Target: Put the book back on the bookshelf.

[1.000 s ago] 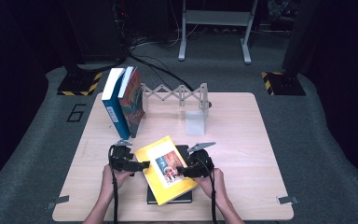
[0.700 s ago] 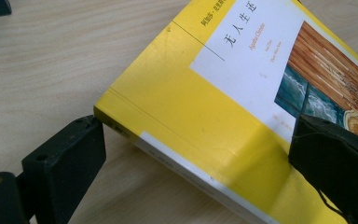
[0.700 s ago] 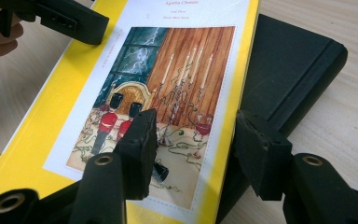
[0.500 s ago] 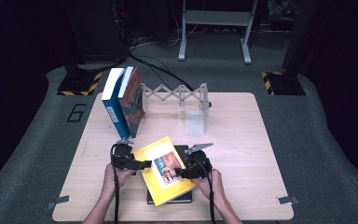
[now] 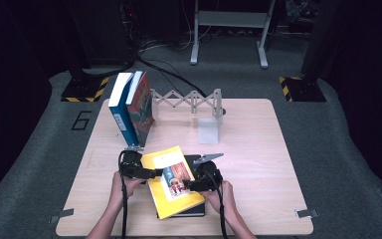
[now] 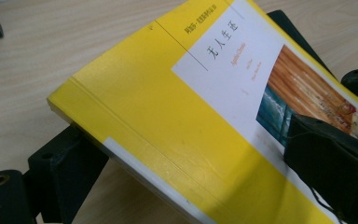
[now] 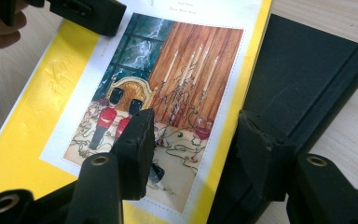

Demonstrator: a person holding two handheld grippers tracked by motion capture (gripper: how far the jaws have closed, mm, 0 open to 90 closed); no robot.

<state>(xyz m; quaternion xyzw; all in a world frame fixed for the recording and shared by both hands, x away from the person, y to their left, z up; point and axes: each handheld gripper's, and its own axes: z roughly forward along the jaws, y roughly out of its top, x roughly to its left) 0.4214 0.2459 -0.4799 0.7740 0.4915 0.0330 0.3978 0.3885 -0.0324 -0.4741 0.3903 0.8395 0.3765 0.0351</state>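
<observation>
- Yellow book [image 5: 171, 181] is lying askew on top of a black book [image 5: 195, 209] at the near middle of the desk [image 5: 258, 164], its far corner raised slightly off the lower volume.
- Left claw [image 5: 154, 173] is gripping the yellow book at its left edge; in the left gripper view one jaw is sitting under the spine edge and the other is pressing on the cover [image 6: 205, 116]. Its jaws have just been closing a little on the book.
- Right claw [image 5: 191, 185] is straddling the right edge of the yellow book; in the right gripper view one jaw is resting on the cover picture [image 7: 168, 107] and the other is lying beside the edge, over the black book [image 7: 307, 70]. Whether the pads are pressing cannot be told.
- Two upright books [image 5: 132, 107] are leaning at the far left of the desk, beside a folding rack [image 5: 189, 102].
</observation>
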